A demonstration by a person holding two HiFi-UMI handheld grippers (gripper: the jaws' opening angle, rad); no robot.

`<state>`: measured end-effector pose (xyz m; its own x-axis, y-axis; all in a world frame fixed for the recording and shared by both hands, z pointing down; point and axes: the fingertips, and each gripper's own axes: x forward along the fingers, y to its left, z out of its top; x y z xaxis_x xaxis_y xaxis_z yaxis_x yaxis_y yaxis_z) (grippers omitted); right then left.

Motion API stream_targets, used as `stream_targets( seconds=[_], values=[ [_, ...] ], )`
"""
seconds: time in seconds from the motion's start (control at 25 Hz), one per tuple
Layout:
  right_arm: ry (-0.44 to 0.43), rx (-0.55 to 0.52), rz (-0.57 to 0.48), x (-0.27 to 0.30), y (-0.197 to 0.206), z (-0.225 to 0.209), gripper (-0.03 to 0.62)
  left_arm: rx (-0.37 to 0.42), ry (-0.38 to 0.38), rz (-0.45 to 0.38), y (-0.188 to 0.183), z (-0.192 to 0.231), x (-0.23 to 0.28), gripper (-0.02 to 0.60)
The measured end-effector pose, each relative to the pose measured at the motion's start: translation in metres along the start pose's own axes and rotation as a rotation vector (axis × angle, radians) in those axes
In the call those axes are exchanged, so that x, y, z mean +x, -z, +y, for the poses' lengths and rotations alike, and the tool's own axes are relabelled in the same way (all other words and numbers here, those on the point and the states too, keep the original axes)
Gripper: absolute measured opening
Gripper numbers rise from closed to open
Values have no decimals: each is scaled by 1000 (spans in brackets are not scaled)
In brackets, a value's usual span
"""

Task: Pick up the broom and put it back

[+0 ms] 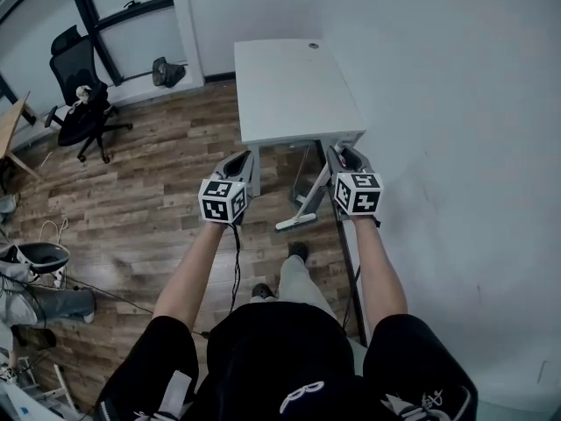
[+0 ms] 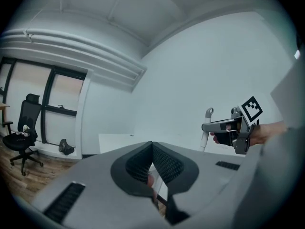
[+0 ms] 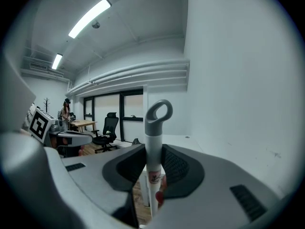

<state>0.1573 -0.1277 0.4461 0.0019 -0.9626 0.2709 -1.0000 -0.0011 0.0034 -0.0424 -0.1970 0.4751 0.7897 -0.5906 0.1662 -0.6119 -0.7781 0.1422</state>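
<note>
The broom has a white pole with a grey loop [image 3: 158, 113] at its top. My right gripper [image 3: 153, 151] is shut on the pole just below the loop. In the head view the pole slants down from the right gripper [image 1: 344, 156] to the broom head [image 1: 296, 222] near the floor by the table leg. My left gripper [image 1: 238, 161] is level with it, to its left, with nothing in it. Its pads meet at the tip in the left gripper view [image 2: 152, 147]. That view also shows the right gripper [image 2: 206, 127] with the broom's top [image 2: 208, 112].
A white table [image 1: 289, 86] stands right ahead against the white wall [image 1: 456, 147] on the right. A black office chair [image 1: 81, 95] is at the far left on the wooden floor [image 1: 149, 200]. Cables and gear [image 1: 39, 261] lie at the left. A person [image 3: 64, 111] stands far off by a desk.
</note>
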Motion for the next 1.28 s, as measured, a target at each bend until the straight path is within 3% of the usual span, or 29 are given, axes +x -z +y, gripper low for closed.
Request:
stream_targets(
  seconds=[0.64, 1.28],
  values=[
    [145, 61, 56, -37, 48, -53, 114, 19, 101, 51, 20, -43, 26, 6],
    [193, 124, 114, -41, 95, -87, 112, 18, 106, 100, 48, -62, 46, 6]
  ],
)
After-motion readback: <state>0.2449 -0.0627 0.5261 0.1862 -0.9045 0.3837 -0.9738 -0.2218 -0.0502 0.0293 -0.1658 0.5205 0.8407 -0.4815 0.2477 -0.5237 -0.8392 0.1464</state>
